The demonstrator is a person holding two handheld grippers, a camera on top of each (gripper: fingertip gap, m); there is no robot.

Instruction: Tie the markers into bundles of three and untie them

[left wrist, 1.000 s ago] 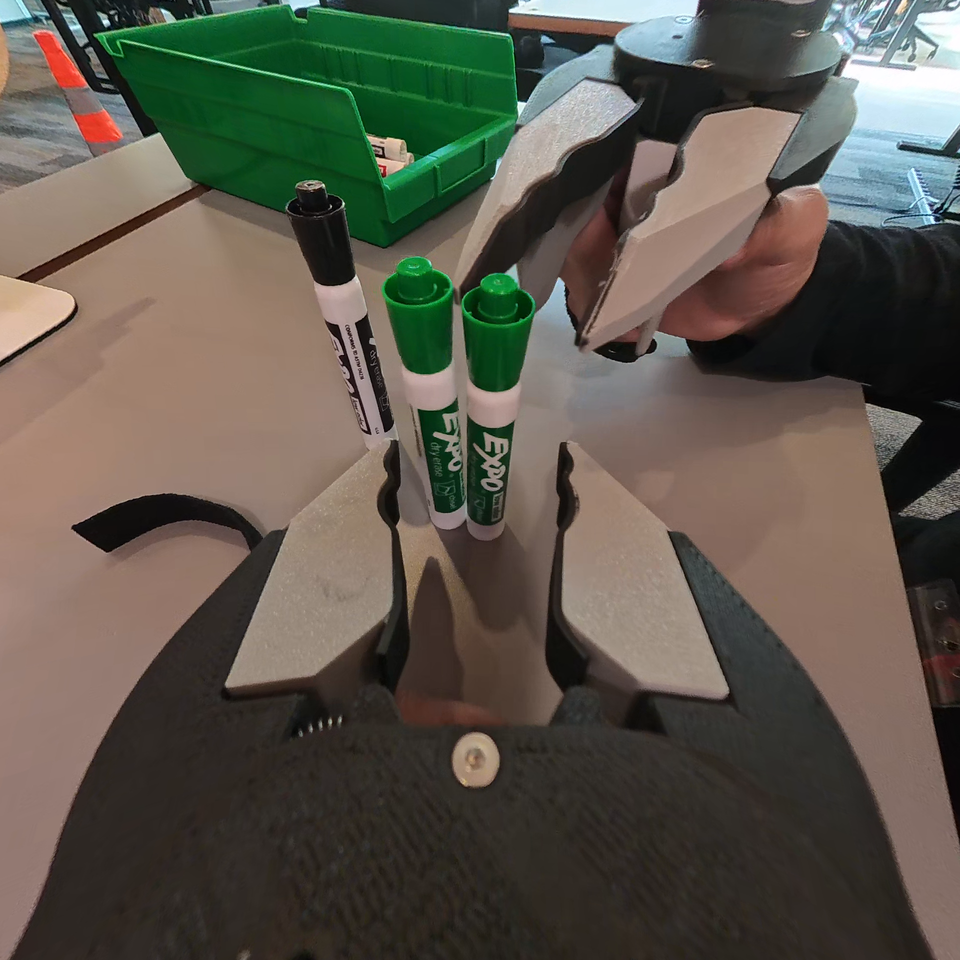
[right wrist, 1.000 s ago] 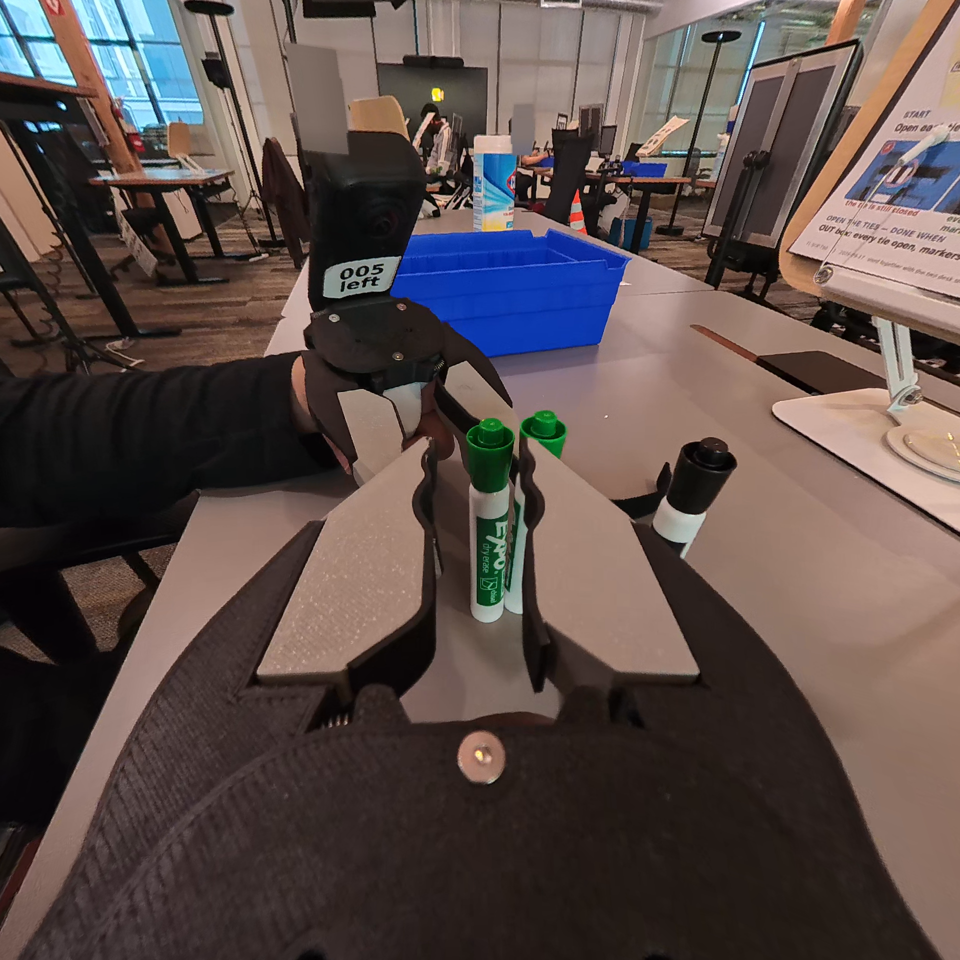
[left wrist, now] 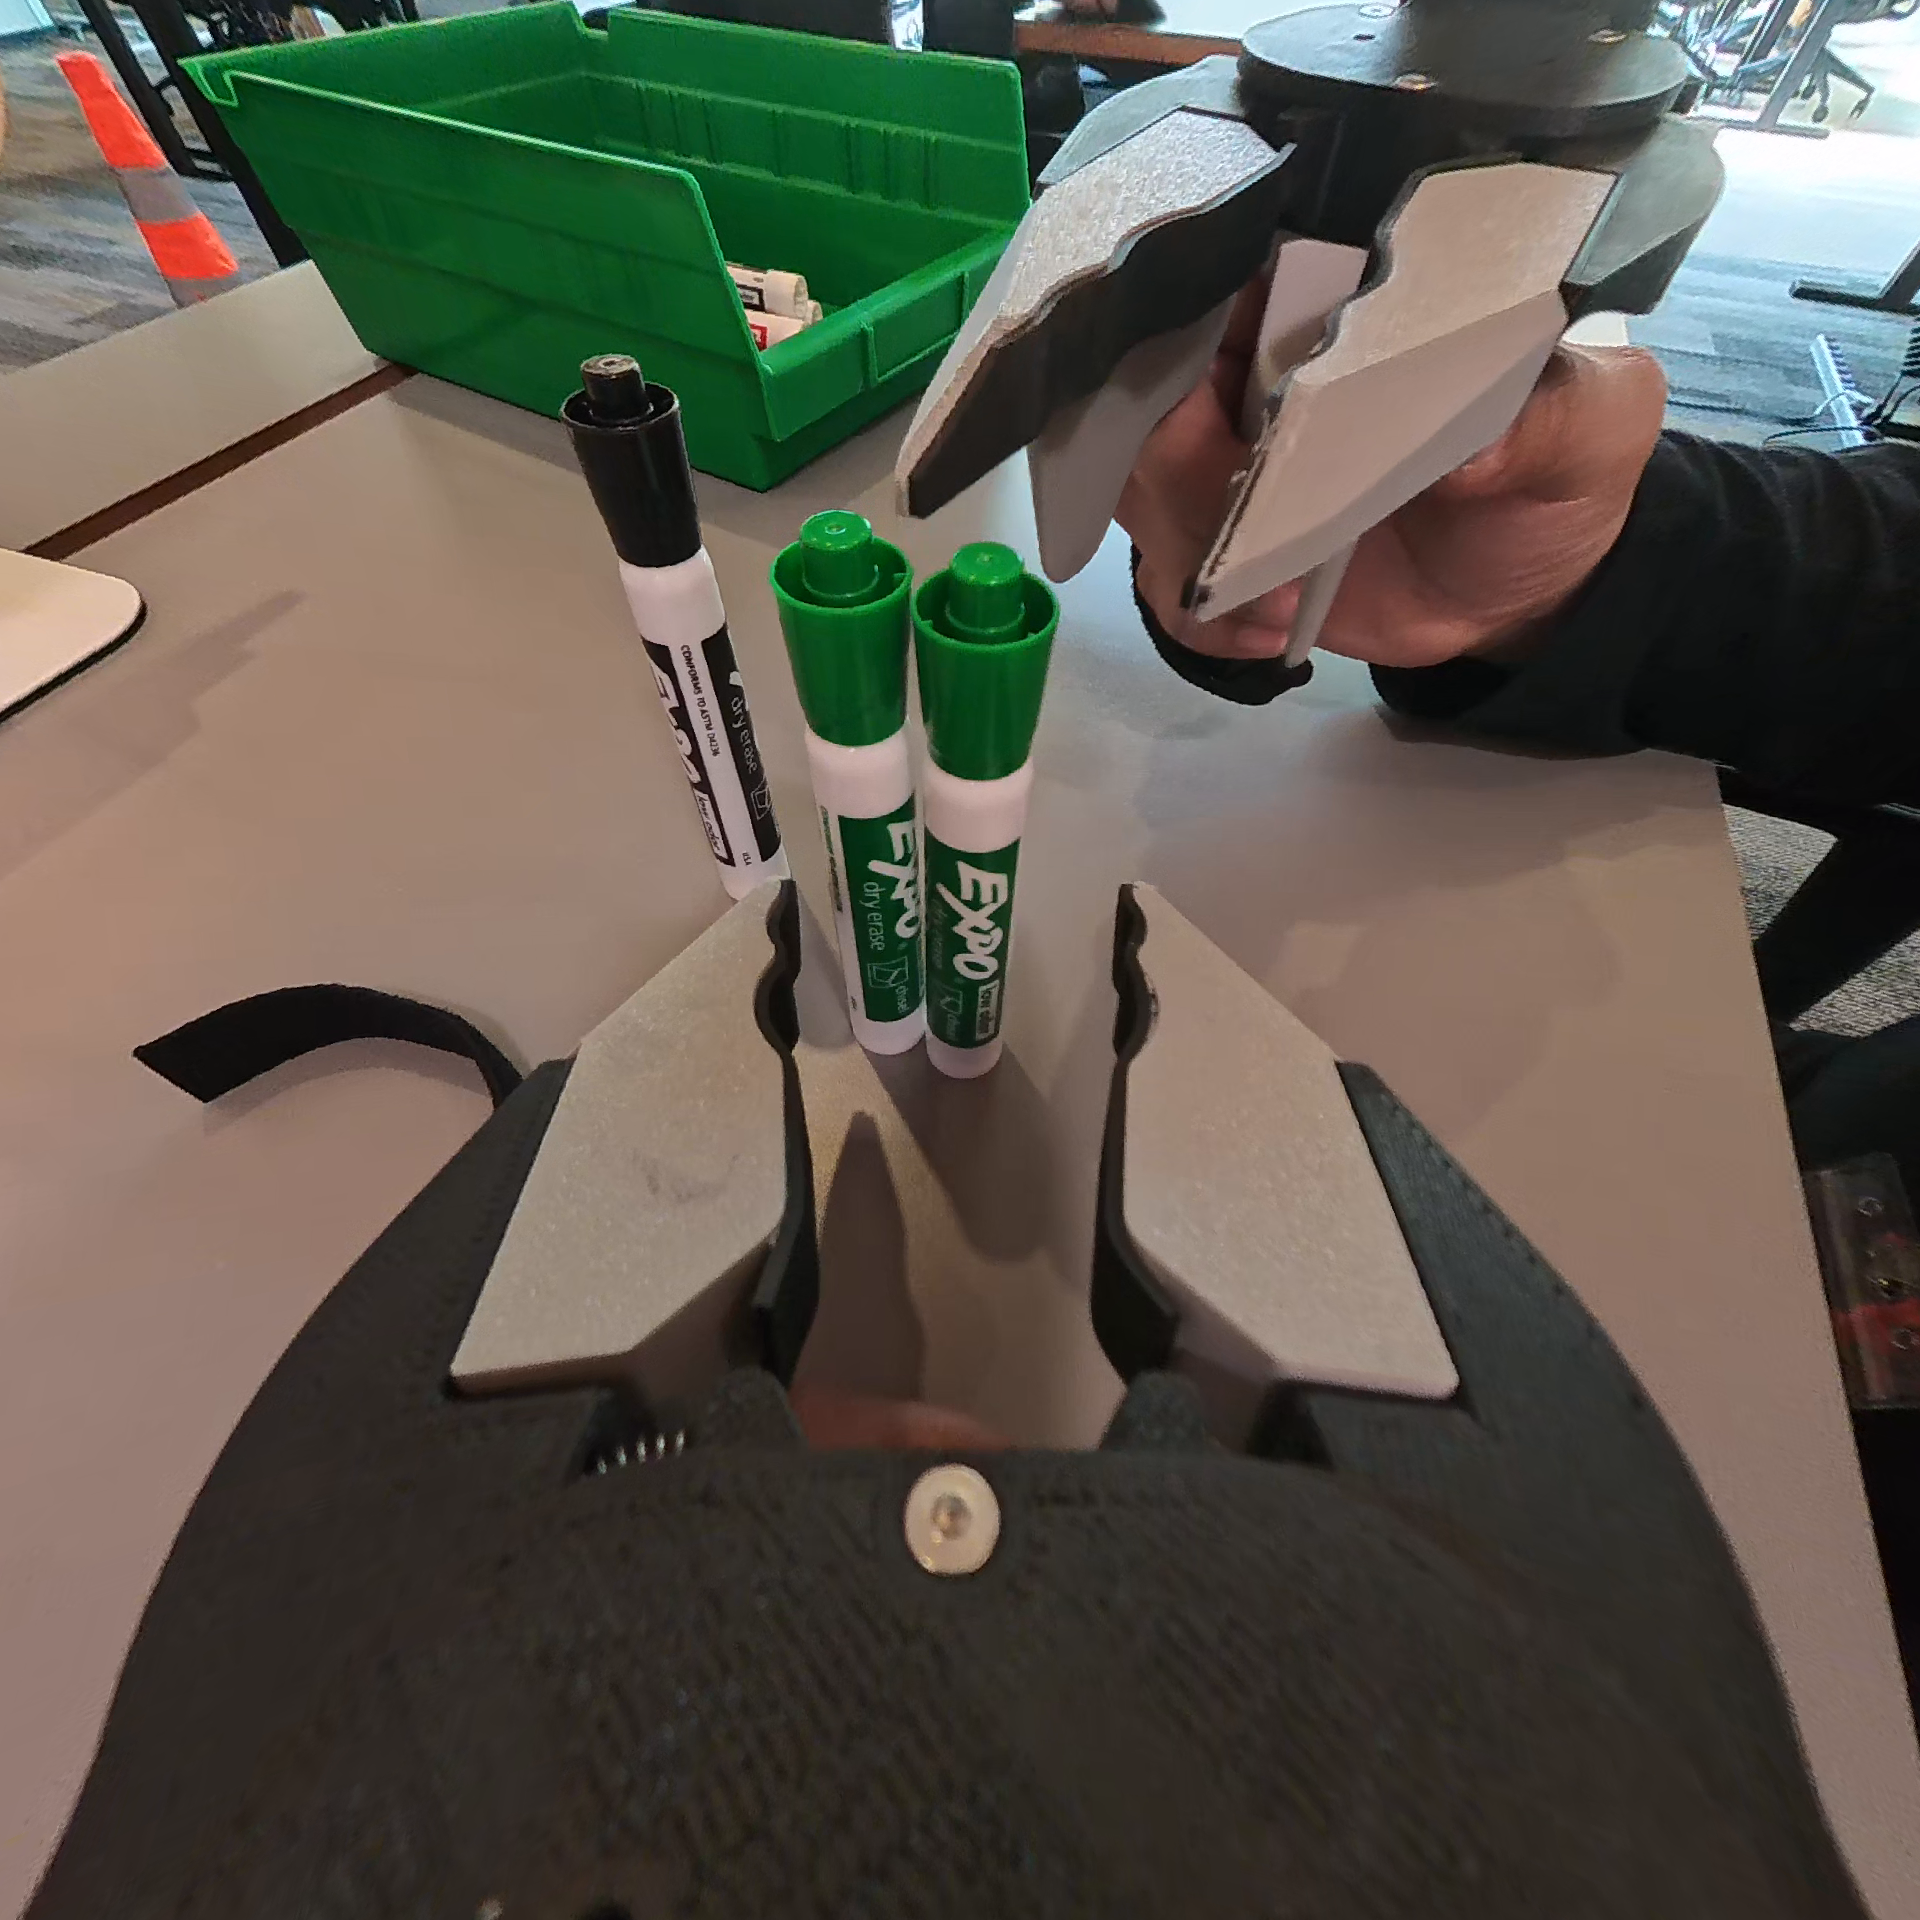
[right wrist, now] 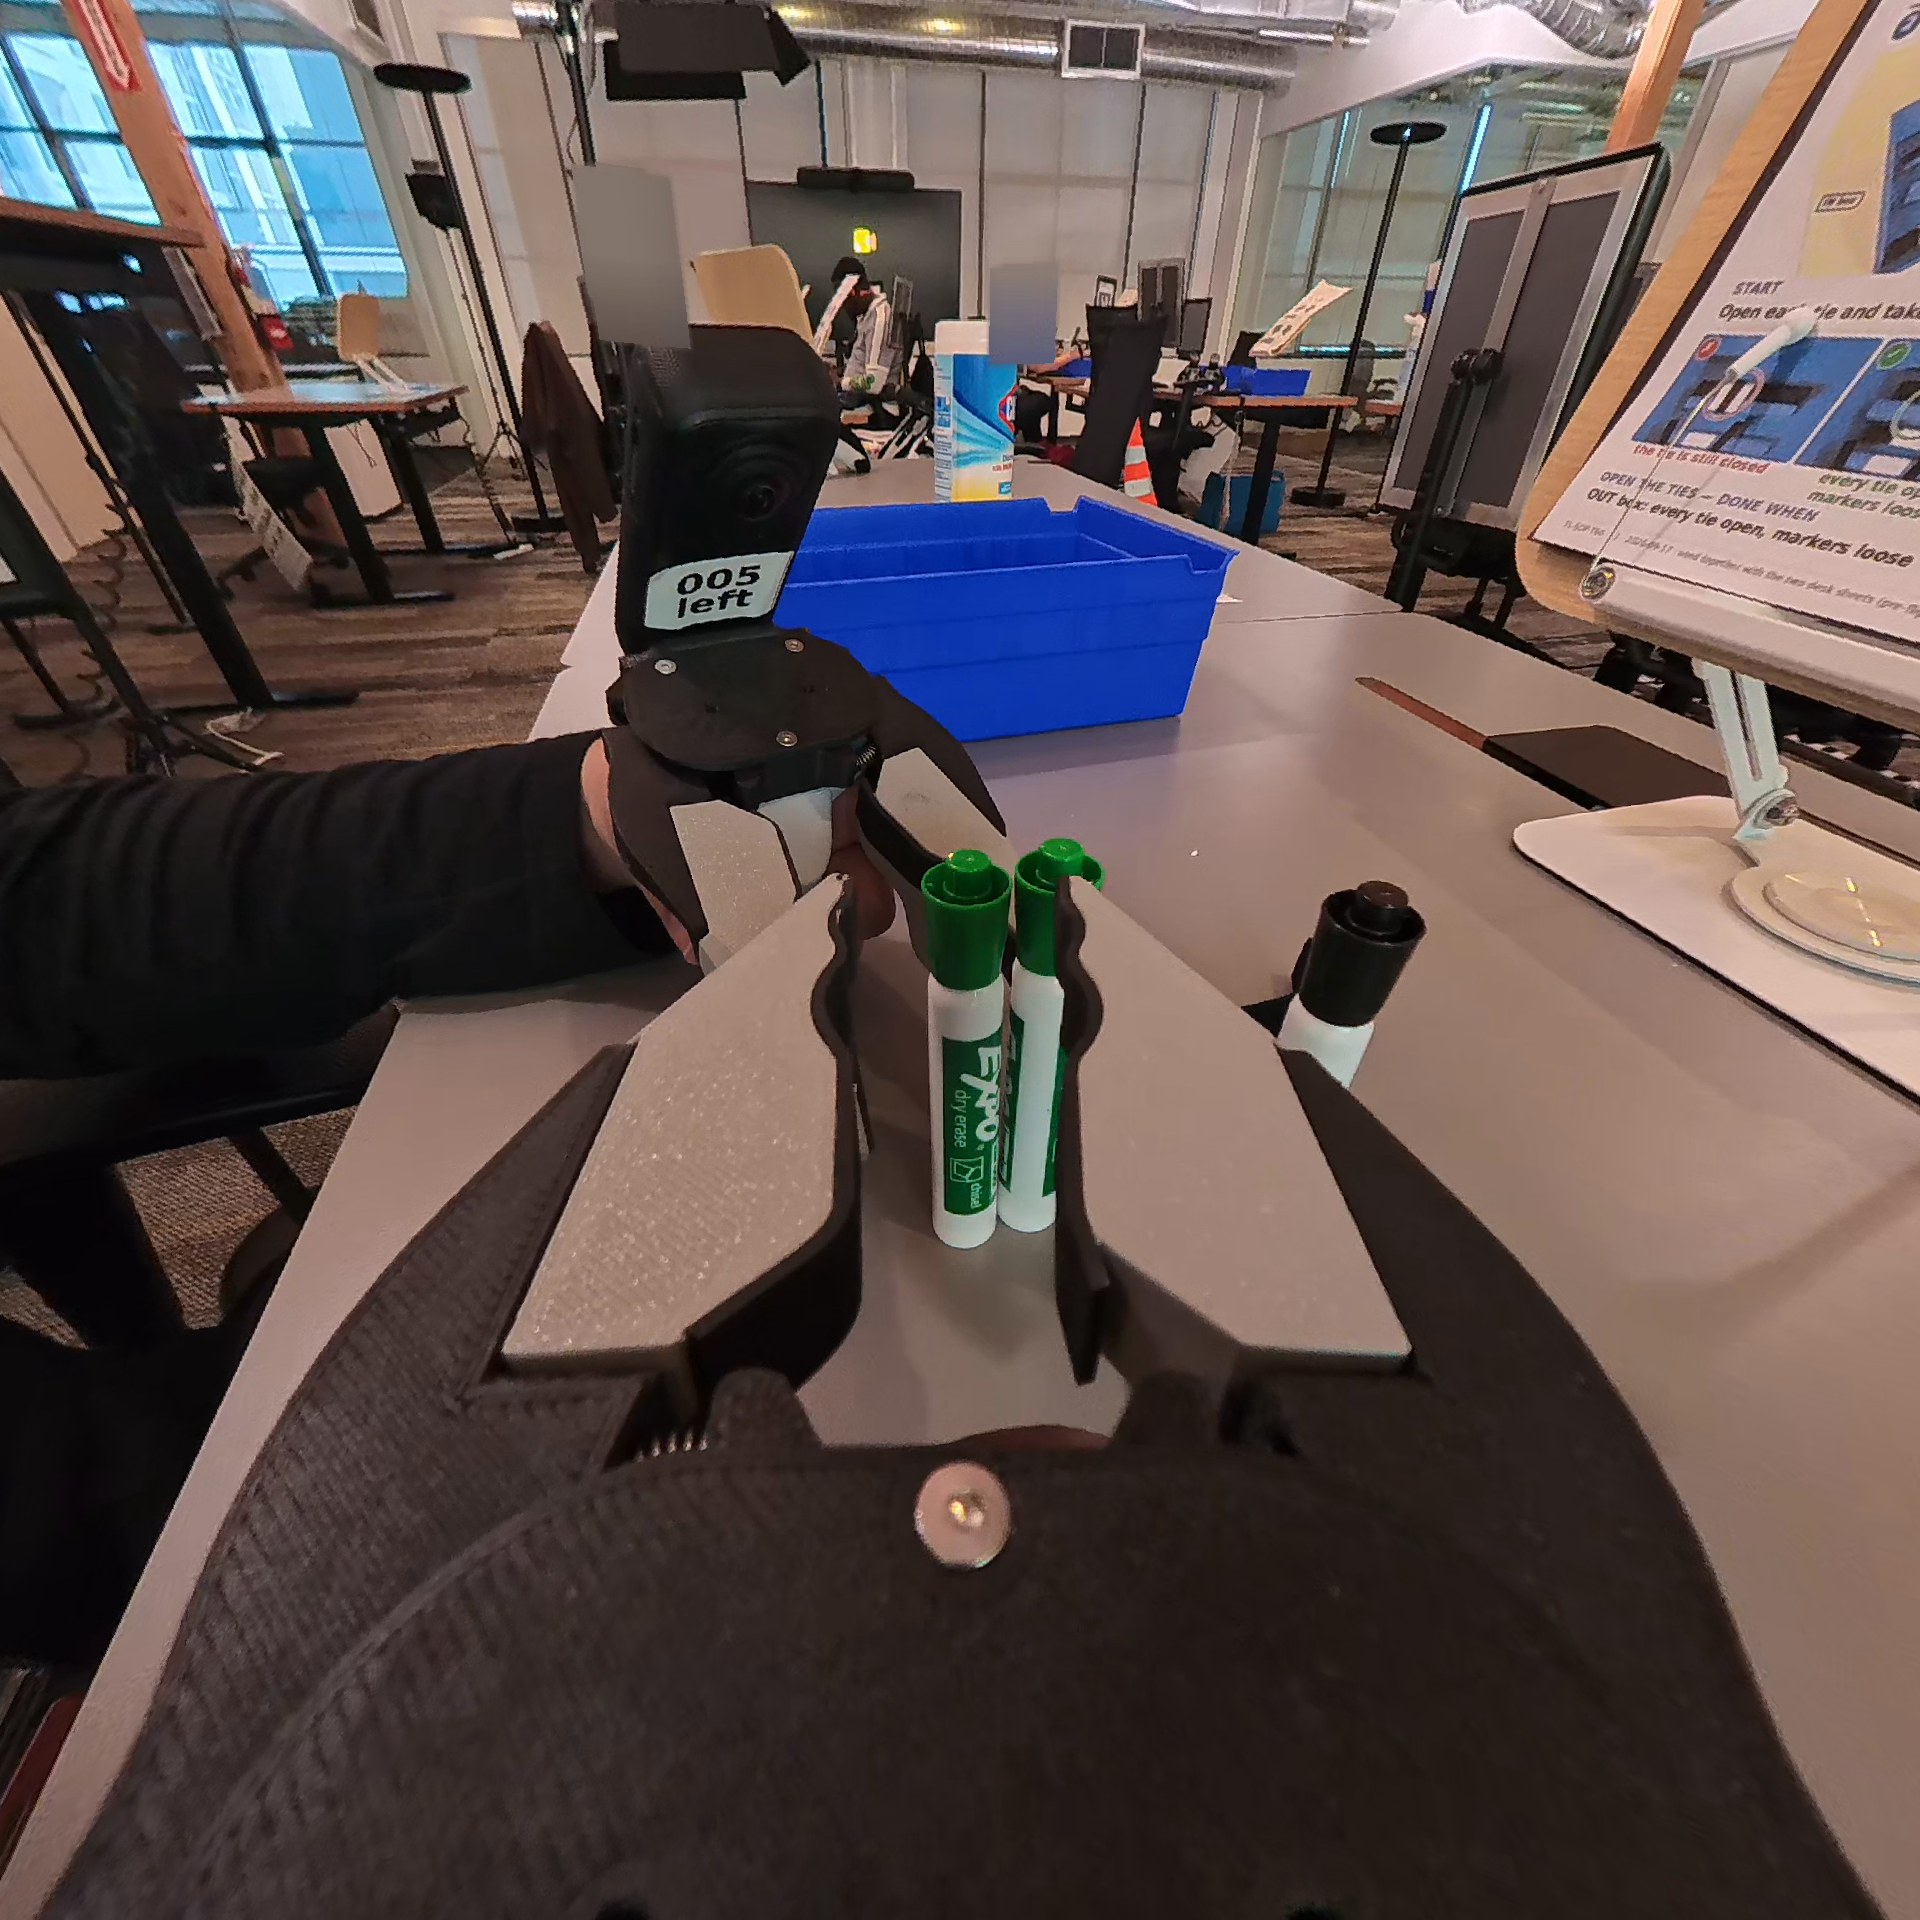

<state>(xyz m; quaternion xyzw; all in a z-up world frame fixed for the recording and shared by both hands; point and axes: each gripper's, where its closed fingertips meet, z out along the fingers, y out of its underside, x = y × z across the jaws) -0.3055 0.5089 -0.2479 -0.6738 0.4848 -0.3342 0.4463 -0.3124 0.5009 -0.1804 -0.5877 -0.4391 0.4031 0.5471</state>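
Note:
Two green markers (left wrist: 914, 790) stand upright side by side on the grey table (left wrist: 364, 727), with a black marker (left wrist: 675, 644) upright just to their left. A black strap (left wrist: 312, 1023) lies curled on the table at the left. My left gripper (left wrist: 956, 935) is open, low at the markers' bases, and its pads do not press on them. My right gripper (left wrist: 1060, 540) hovers open behind the green caps and holds nothing. In the right wrist view the green markers (right wrist: 966, 1049) stand between its fingers (right wrist: 727, 1122), with a clear gap at the left pad. The black marker (right wrist: 1351, 966) stands to the right.
A green bin (left wrist: 499, 208) with several markers in it stands behind the markers. A blue bin (right wrist: 997, 644) sits farther along the table. An instruction board on a white stand (right wrist: 1766, 831) is at the right. An orange cone (left wrist: 145, 187) stands beyond the table edge. Measured from the fingertips, the black strap (left wrist: 312, 1023) is 12 centimeters or so from the left gripper and 20 centimeters from the right.
My right gripper has opened a little wider and lifted slightly away from the green caps. The three markers and my left gripper have not moved.

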